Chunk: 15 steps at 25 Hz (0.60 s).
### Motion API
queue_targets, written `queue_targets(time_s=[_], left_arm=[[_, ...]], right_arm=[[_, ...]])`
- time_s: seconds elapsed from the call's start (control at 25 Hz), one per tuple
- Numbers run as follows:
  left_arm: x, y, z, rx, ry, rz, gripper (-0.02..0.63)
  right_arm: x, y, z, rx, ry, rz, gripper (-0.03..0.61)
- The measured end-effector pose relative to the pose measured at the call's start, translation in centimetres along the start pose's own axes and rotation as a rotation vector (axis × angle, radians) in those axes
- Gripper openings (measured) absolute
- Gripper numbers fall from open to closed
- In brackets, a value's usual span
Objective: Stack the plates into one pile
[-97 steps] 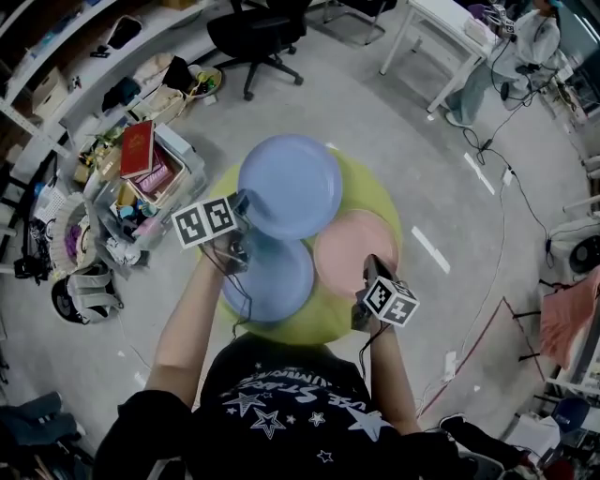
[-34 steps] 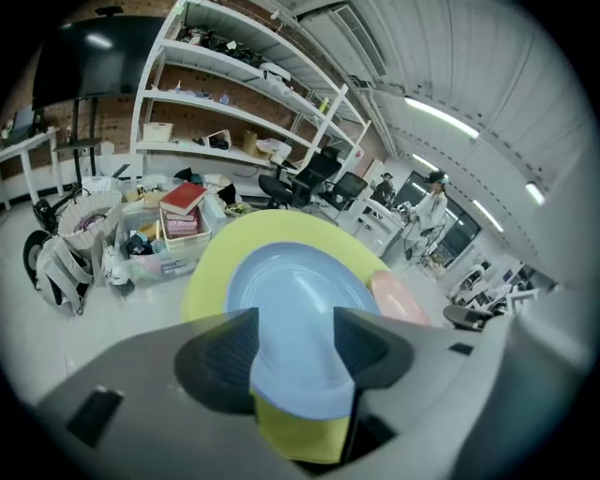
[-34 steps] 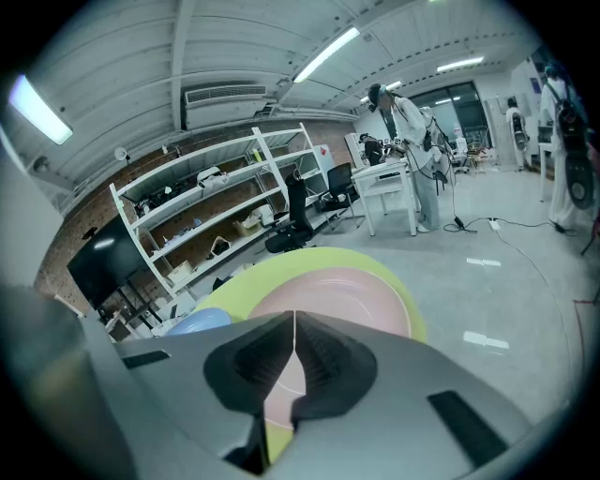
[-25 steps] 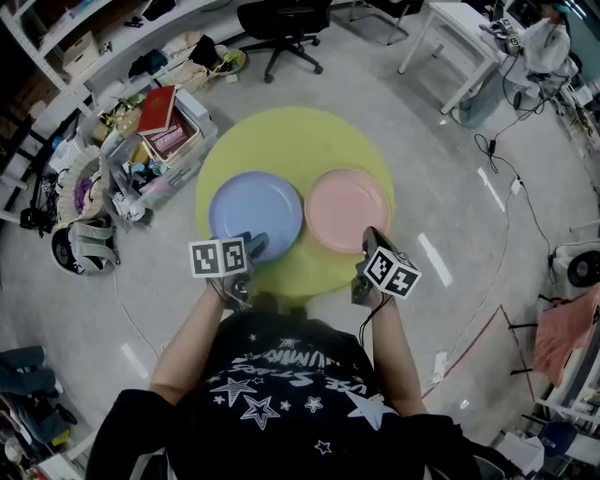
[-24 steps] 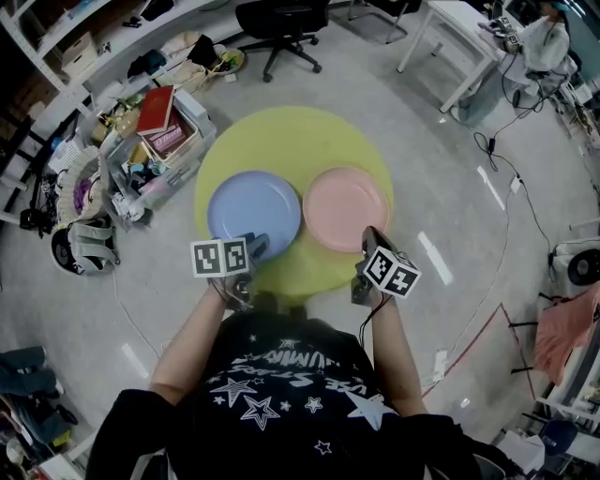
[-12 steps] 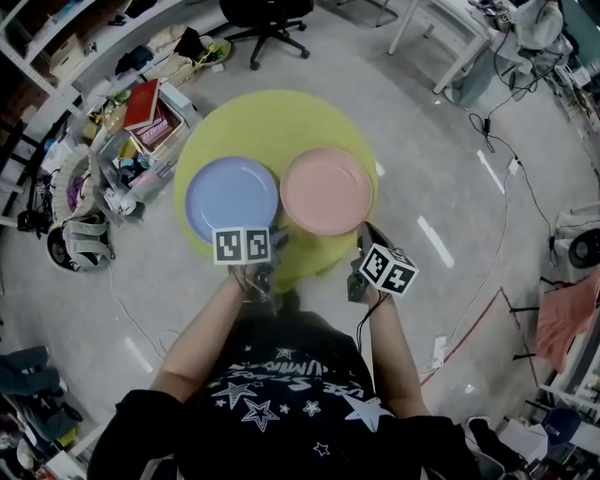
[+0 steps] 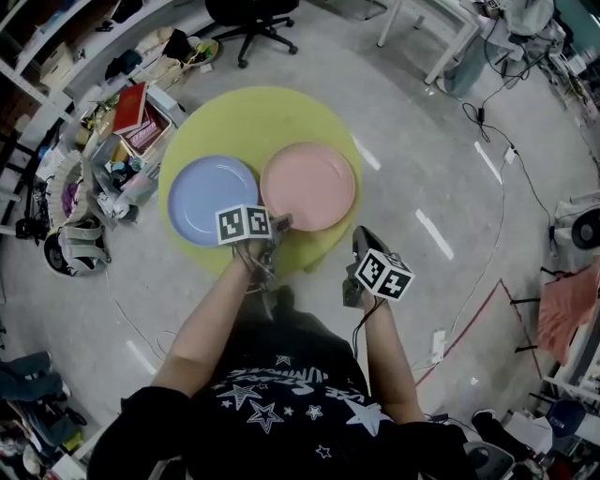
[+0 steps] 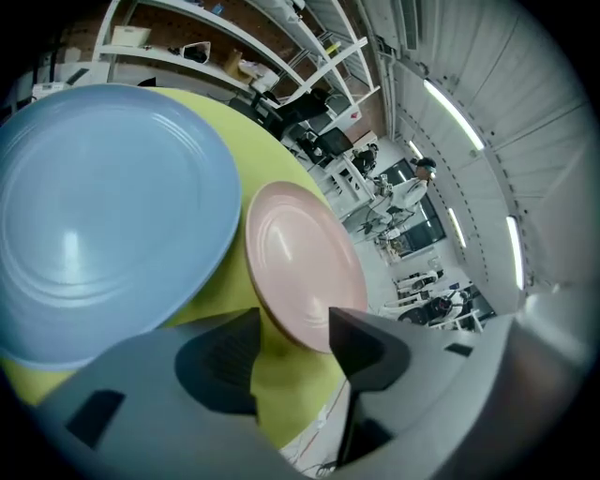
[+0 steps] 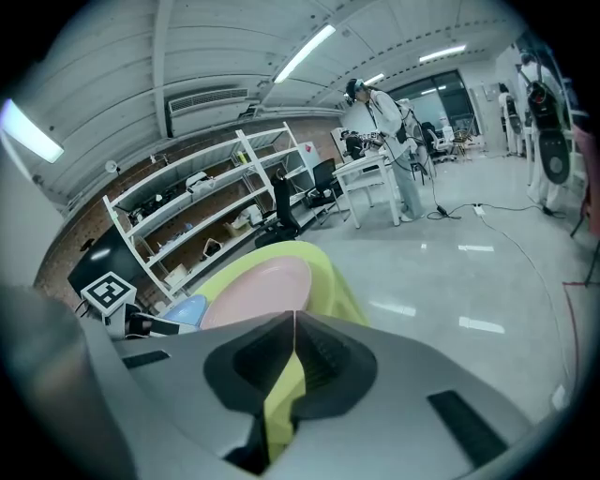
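On the round yellow table a blue plate lies at the left and a pink plate beside it at the right, rims close together. My left gripper is at the pink plate's near left rim. In the left gripper view its jaws are opening, and the pink plate's edge sits just at the gap, untouched by the pads. The blue plate fills the left of that view. My right gripper hovers off the table's near right edge, shut on nothing.
A crate of books and clutter stands on the floor left of the table. An office chair and a white desk are beyond it. Cables run over the floor at the right. A person stands by a far desk.
A blue plate that the left gripper held up over another now lies flat. The left gripper has since moved right from the blue plate's near edge to the pink plate's rim. The right gripper barely moved.
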State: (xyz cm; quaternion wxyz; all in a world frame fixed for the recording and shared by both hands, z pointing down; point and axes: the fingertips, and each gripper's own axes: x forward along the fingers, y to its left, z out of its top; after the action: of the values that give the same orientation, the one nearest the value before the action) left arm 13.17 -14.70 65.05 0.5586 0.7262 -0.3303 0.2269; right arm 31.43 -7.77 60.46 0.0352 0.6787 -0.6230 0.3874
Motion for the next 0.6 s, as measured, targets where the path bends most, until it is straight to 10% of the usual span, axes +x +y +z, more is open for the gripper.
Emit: queue_targets(time_s=[0.6], left_arm=[[2.1,2.0,0.8,-0.040,-0.001,0.152,0.114]], right_arm=[[0.7,0.4,-0.1,-0.037,0.022,0.034,0.016]])
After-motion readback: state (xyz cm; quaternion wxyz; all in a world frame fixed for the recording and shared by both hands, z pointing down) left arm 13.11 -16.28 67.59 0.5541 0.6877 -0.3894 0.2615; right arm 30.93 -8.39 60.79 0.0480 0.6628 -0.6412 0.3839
